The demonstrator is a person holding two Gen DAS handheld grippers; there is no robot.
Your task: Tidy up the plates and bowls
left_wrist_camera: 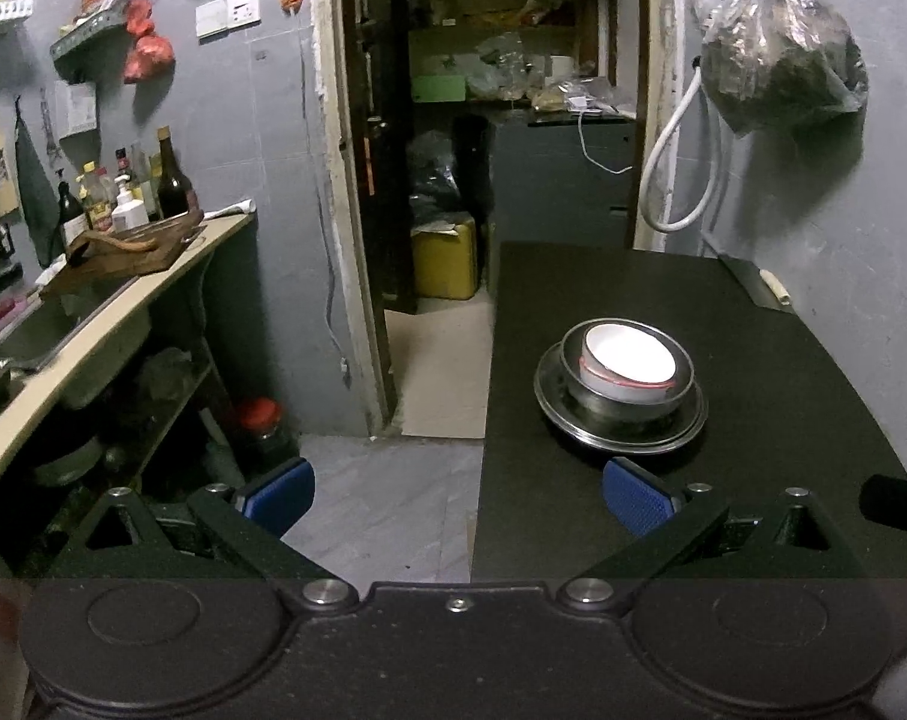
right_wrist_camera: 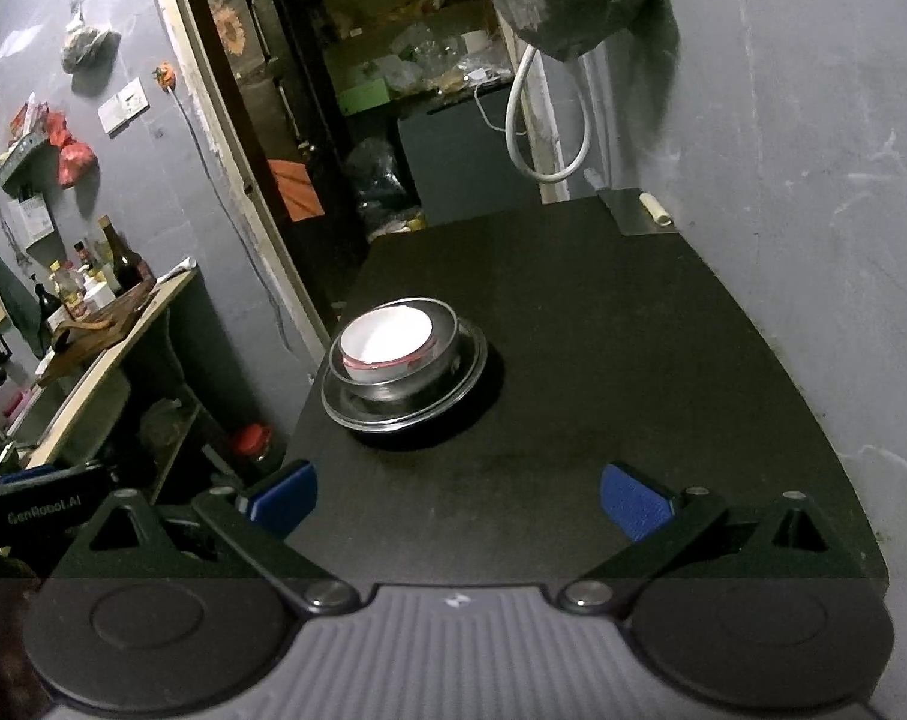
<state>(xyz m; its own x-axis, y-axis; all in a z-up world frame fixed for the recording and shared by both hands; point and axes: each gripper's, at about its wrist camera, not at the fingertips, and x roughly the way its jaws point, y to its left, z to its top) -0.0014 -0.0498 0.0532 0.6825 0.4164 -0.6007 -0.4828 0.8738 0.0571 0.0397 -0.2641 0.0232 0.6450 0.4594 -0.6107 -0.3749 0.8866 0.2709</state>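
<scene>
My left claw (left_wrist_camera: pixel 458 501) and right claw (right_wrist_camera: pixel 458 501) both gape wide, gripping nothing. On the black worktop (right_wrist_camera: pixel 603 330), a white bowl (right_wrist_camera: pixel 387 336) nests inside a steel bowl (right_wrist_camera: pixel 393 385), atop a steel plate (right_wrist_camera: pixel 405 414).

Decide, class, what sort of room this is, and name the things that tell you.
Most likely a small home kitchen. A counter with a sink carries sauce bottles and a wooden chopping board, and stacked bowls on a metal plate sit on a black table.
</scene>
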